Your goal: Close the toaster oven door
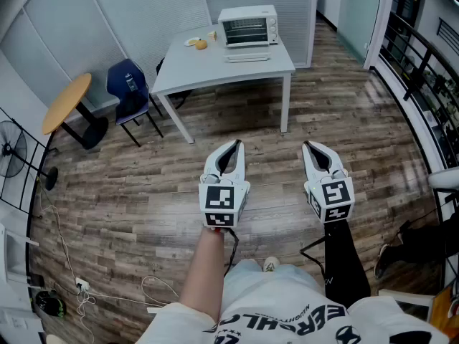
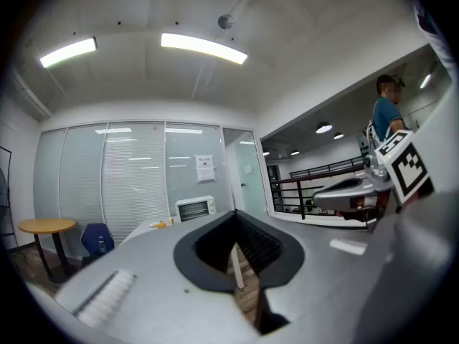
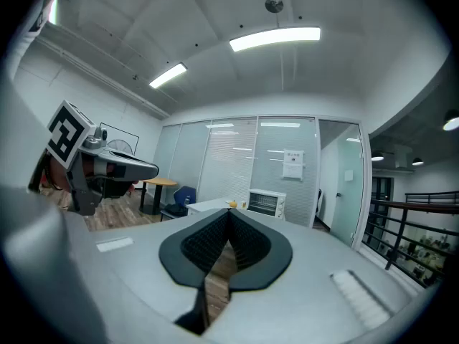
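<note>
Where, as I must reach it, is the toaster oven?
Head view, top centre: the toaster oven sits at the white table's far right corner, by the wall.

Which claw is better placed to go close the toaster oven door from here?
Left, narrowly. The oven on the table lies almost straight ahead of the left claw; the right claw sits further off to the side. Both are shut, empty and far away.

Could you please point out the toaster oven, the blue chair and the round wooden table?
toaster oven [image 1: 248, 27]: head view, its front.
blue chair [image 1: 125, 76]: head view, its backrest.
round wooden table [image 1: 66, 103]: head view, its top.
</note>
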